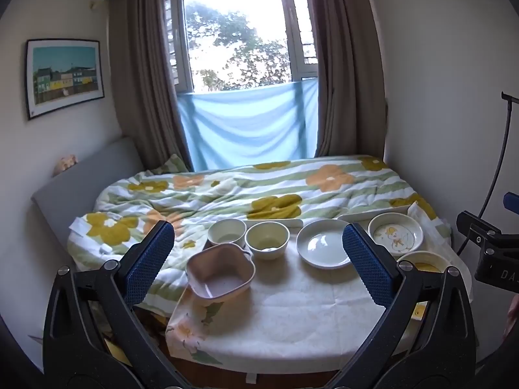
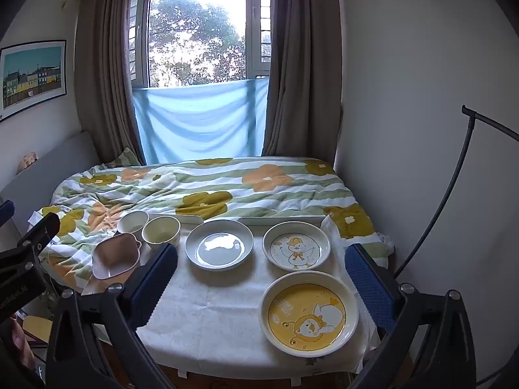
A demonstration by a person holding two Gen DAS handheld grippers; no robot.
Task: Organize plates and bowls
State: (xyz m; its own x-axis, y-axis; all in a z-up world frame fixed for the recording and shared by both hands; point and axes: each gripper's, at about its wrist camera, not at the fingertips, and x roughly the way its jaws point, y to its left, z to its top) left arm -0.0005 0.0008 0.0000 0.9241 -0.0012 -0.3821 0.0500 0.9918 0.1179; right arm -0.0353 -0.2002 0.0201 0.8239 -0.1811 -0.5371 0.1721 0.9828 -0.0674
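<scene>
1. The desk (image 2: 207,317), under a pale cloth, has its near edge at the bottom of both wrist views; the widest bare patch lies in the near middle, in front of the dishes.
2. The left gripper (image 1: 258,259) is released, jaws spread wide, empty, hovering above the near left part of the desk.
3. The right gripper (image 2: 261,278) is likewise released and empty, its jaws flanking the yellow duck plate (image 2: 308,313) from above, not touching it.
4. The far row, left to right: two cream bowls (image 2: 161,230) touching, a plain white plate (image 2: 219,244), a white duck plate (image 2: 295,245). The plates stand just apart.
5. A pink square bowl (image 1: 220,270) sits tilted at the desk's left edge, just beside the cream bowls.
6. Behind, the bed (image 2: 207,191) with a flowered quilt butts against the desk's far edge.
7. A black curved stand (image 2: 454,191) rises at the right, near the wall.
</scene>
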